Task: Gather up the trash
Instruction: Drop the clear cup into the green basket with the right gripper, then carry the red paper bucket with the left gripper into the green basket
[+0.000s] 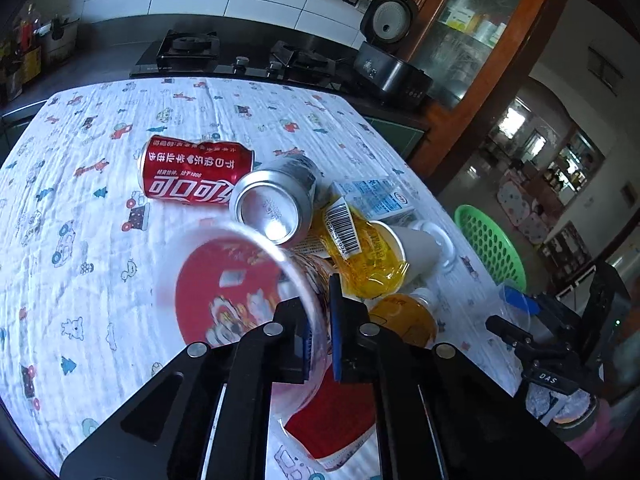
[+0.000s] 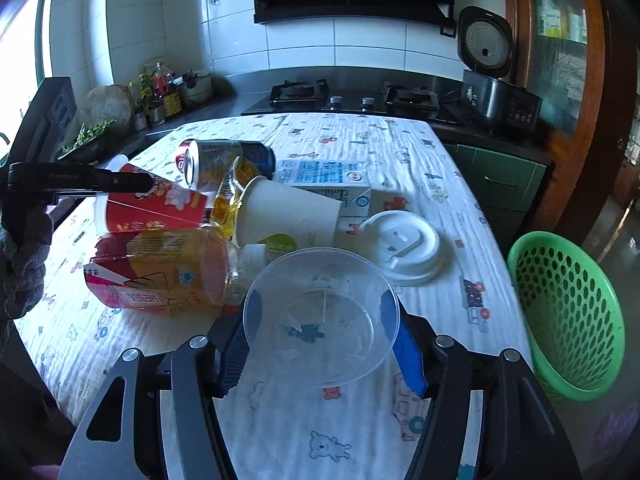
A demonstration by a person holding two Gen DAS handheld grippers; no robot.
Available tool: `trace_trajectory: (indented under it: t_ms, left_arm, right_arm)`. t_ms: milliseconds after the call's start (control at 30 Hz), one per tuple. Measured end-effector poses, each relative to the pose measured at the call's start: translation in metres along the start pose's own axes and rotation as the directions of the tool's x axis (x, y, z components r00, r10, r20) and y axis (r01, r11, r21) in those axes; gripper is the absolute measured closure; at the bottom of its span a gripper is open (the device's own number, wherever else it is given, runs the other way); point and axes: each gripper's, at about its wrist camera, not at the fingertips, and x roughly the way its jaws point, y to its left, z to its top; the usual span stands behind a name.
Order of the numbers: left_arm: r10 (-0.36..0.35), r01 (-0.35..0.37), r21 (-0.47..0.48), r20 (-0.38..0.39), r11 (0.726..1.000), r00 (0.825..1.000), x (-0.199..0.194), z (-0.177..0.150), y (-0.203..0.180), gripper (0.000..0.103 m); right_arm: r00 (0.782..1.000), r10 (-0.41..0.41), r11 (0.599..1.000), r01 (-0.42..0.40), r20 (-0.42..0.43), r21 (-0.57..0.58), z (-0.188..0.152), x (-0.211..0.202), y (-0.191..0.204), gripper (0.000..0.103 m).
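My left gripper (image 1: 320, 328) is shut on the rim of a red paper cup (image 1: 236, 292), lifted and blurred above the table; the cup also shows in the right wrist view (image 2: 156, 208). My right gripper (image 2: 324, 344) is shut on a clear plastic cup (image 2: 320, 316) held by its sides. A pile of trash lies on the table: a red cola can (image 1: 192, 176), a silver can (image 1: 276, 204), a yellow plastic bottle (image 2: 168, 268), a white paper cup (image 2: 288, 212), a milk carton (image 2: 324, 180) and a white lid (image 2: 400, 244).
A green plastic basket (image 2: 568, 316) stands on the floor off the table's right edge; it also shows in the left wrist view (image 1: 492, 244). A patterned cloth (image 1: 80, 184) covers the table. A stove (image 2: 352, 98) and a rice cooker (image 2: 496, 92) stand behind it.
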Motion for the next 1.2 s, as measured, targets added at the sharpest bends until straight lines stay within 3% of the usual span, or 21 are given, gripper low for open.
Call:
trace_trajectory:
  t_ms: [367, 600, 733, 967, 1067, 1200]
  left_arm:
    - [-0.026, 0.027, -0.003, 0.09, 1.0, 0.996, -0.049, 0.016, -0.008, 0.098]
    - [-0.09, 0.085, 0.049, 0.119, 0.995, 0.989, -0.059, 0.039, -0.042, 0.098]
    - [-0.134, 0.125, 0.085, 0.104, 0.988, 0.985, -0.045, 0.052, -0.073, 0.098]
    - [-0.209, 0.199, 0.167, 0.05, 0.966, 0.977, -0.006, 0.068, -0.138, 0.098]
    - [-0.24, 0.231, 0.194, 0.021, 0.953, 0.971, 0.012, 0.071, -0.166, 0.098]
    - [-0.277, 0.275, 0.239, -0.027, 0.931, 0.96, 0.039, 0.075, -0.208, 0.098]
  right_arm:
    - [0.994, -0.107, 0.99, 0.103, 0.037, 0.093, 0.003, -0.019, -0.056, 0.043]
    - [0.965, -0.262, 0.948, 0.255, 0.01, 0.188, 0.002, -0.029, -0.133, 0.043]
    - [0.939, -0.341, 0.912, 0.339, -0.032, 0.231, -0.005, -0.03, -0.179, 0.043]
    - [0.904, -0.414, 0.863, 0.428, -0.111, 0.268, -0.022, -0.019, -0.241, 0.04]
    - [0.9, -0.421, 0.852, 0.434, -0.11, 0.292, -0.028, -0.018, -0.258, 0.029]
    - [0.892, -0.439, 0.836, 0.449, -0.105, 0.316, -0.038, -0.025, -0.27, 0.028]
